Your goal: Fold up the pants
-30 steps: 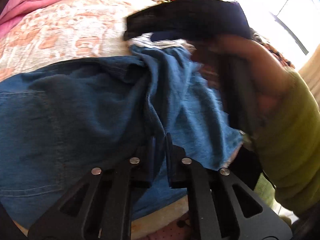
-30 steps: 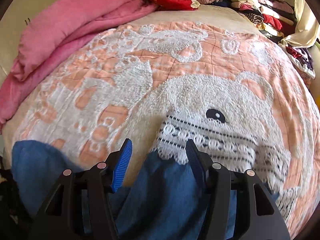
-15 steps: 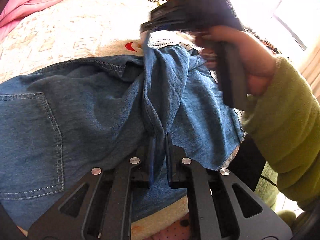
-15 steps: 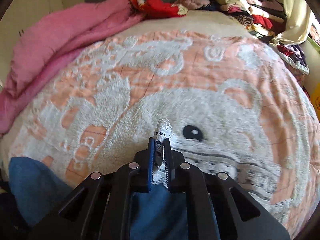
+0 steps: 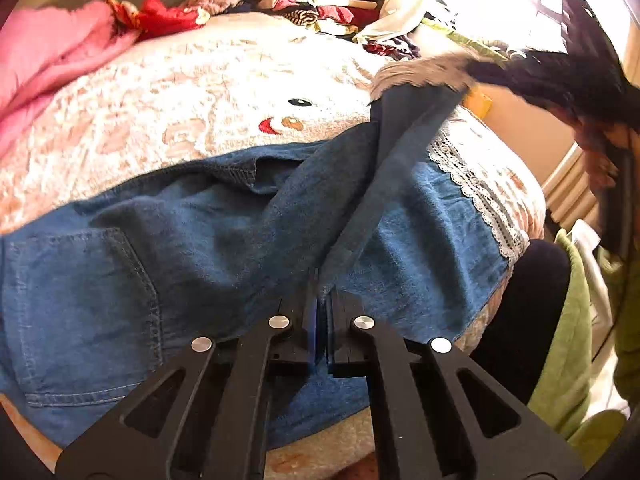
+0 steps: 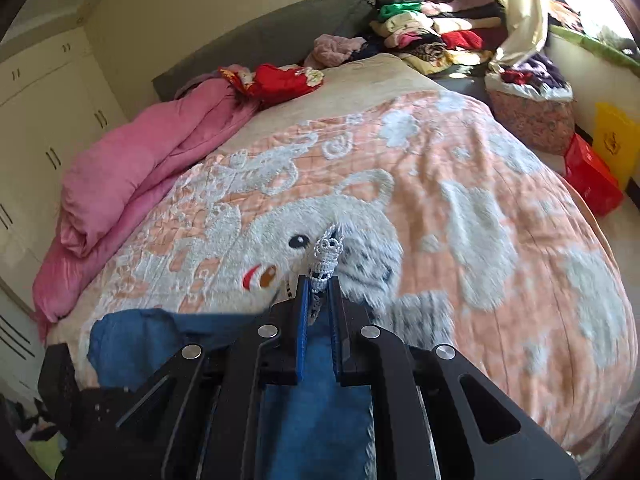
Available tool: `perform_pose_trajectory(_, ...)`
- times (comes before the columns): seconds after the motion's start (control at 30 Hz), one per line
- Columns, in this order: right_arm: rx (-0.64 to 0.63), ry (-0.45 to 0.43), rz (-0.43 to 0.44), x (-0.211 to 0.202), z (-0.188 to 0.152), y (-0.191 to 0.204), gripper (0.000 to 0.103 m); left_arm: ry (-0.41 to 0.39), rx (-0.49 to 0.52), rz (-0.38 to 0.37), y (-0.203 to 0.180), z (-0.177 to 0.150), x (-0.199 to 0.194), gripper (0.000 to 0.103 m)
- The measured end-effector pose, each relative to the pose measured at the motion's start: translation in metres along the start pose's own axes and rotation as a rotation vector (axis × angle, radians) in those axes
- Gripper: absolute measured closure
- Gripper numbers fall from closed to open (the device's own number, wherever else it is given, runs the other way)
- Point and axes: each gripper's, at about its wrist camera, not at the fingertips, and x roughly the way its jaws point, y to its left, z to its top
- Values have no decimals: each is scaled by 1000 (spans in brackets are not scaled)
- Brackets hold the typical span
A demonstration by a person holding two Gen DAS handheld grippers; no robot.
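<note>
Room: bedroom, with a bed (image 6: 460, 152) under a peach-and-white bear-print bedspread (image 6: 500, 240), a rolled pink quilt (image 6: 132, 184) along its far-left side, and stacked clothes (image 6: 424, 28) at the head end.
Left fingers: the left gripper (image 5: 320, 312) is closed tight on a pinched ridge of blue denim at the near edge of the bed.
Right fingers: the right gripper (image 6: 318, 300) is clamped on a bunch of white lace trim (image 6: 326, 256), which pokes up past the tips; in the left view this gripper appears as a dark blurred shape raised at upper right.
Pants location: the denim pants (image 5: 180, 240) lie across the near part of the bed, back pocket (image 5: 80, 304) to the left, lace-edged hem (image 5: 480, 192) to the right.
Held section: one leg rises off the bedspread as a taut band running from the left fingers up to the right ones.
Long axis: roughly left to right along the bed's near edge, waist end left, leg ends right.
Progress: judged early; the lifted leg is in the air and not yet laid over anything, and no finished fold shows.
Left to do: probably bring the raised leg across onto the other, flatten it, then fold along the length.
</note>
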Motion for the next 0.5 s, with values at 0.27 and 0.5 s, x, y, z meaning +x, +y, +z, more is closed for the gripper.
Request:
perform_pose_trajectory(0.27, 161, 73, -1, -31, -71, -40, 94, -5, 45, -11, -6, -6, -13, 103)
perform_pose_trajectory(0.5, 230, 166, -38, -29, -123, -57, 94, 32, 99, -10, -19, -18, -8, 103)
